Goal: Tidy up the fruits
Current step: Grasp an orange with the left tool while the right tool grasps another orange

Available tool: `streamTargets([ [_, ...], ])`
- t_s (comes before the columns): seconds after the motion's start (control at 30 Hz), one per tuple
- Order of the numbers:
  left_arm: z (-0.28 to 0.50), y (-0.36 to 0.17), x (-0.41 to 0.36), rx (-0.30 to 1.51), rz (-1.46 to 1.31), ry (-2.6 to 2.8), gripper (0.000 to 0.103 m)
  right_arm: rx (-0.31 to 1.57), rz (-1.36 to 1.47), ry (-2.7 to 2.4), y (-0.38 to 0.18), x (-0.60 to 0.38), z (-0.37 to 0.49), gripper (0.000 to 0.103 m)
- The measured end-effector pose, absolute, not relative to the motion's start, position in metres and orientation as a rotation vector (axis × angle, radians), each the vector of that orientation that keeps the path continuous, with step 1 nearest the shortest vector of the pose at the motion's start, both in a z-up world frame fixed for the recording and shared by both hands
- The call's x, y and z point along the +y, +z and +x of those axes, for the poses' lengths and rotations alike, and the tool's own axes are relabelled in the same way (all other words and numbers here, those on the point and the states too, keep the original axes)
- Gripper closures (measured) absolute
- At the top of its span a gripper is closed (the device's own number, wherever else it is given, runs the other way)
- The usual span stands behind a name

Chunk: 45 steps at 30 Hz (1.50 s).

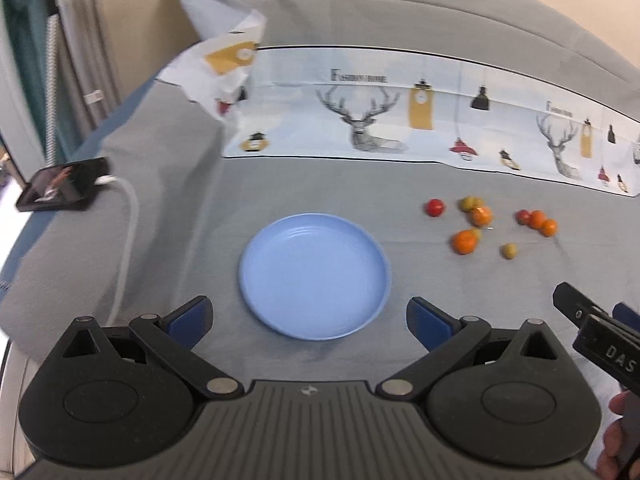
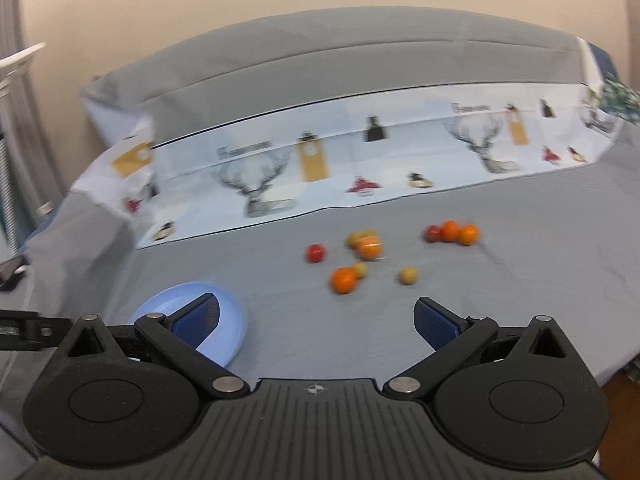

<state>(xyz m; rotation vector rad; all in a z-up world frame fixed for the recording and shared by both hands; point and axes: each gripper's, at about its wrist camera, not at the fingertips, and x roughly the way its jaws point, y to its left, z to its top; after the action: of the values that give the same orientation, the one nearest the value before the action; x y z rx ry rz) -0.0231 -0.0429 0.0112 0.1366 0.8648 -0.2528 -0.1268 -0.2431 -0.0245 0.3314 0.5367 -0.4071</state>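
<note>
A blue plate (image 1: 315,276) lies on the grey cloth, right in front of my left gripper (image 1: 310,320), which is open and empty. Several small fruits lie to its right: a red one (image 1: 434,207), orange ones (image 1: 465,242) and a greenish one (image 1: 509,251). In the right wrist view my right gripper (image 2: 316,322) is open and empty, short of the fruits: an orange one (image 2: 343,280), a greenish one (image 2: 408,275) and a red one (image 2: 315,253). The plate (image 2: 232,316) sits behind its left finger.
A printed cloth with deer and lamps (image 1: 400,120) lies across the back of the table. A phone on a white cable (image 1: 64,190) rests at the left edge. The right gripper's body (image 1: 600,340) shows at the right of the left wrist view.
</note>
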Motion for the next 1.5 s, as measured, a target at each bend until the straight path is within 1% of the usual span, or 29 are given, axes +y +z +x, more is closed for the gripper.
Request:
streamTargets([
  [0.2,-0.007,0.002,-0.105,0.892,0.211,-0.332,0.000,0.550,0.398,-0.543,-0.047,-0.298,-0.124,0.000],
  [0.4,0.021,-0.026,-0.179,0.961,0.259,-0.449,0.000,0.564,0.465,-0.706,-0.081,-0.357,-0.115,0.000],
  [0.57,0.061,-0.066,-0.234,1.020,0.294,-0.443,0.000,0.624,0.513,-0.798,-0.124,-0.405,-0.083,0.000],
  [0.73,0.102,-0.119,-0.284,1.072,0.378,-0.434,0.000,0.635,0.453,-0.841,-0.167,-0.464,-0.029,0.000],
  [0.83,0.125,-0.148,-0.306,1.137,0.392,-0.444,0.000,0.682,0.421,-0.810,-0.191,-0.493,0.004,0.000],
  [1.03,0.162,-0.194,-0.335,1.198,0.411,-0.420,0.000,0.750,0.311,-0.749,-0.229,-0.523,0.060,0.000],
  [1.13,0.177,-0.211,-0.338,1.232,0.417,-0.394,0.000,0.711,0.298,-0.727,-0.241,-0.534,0.077,0.000],
  [1.23,0.186,-0.215,-0.330,1.255,0.358,-0.413,0.000,0.674,0.264,-0.722,-0.246,-0.537,0.085,0.000],
  [1.37,0.185,-0.214,-0.331,1.241,0.387,-0.416,0.000,0.670,0.257,-0.722,-0.244,-0.538,0.086,0.001],
  [1.4,0.185,-0.212,-0.332,1.232,0.392,-0.410,0.001,0.670,0.257,-0.719,-0.244,-0.538,0.085,0.002],
  [1.43,0.182,-0.209,-0.331,1.208,0.377,-0.425,0.015,0.664,0.258,-0.717,-0.242,-0.537,0.083,0.006],
  [1.47,0.179,-0.204,-0.329,1.185,0.362,-0.455,0.035,0.650,0.254,-0.719,-0.240,-0.535,0.080,0.021],
  [1.5,0.176,-0.200,-0.329,1.165,0.370,-0.476,0.044,0.642,0.248,-0.715,-0.236,-0.533,0.077,0.043],
])
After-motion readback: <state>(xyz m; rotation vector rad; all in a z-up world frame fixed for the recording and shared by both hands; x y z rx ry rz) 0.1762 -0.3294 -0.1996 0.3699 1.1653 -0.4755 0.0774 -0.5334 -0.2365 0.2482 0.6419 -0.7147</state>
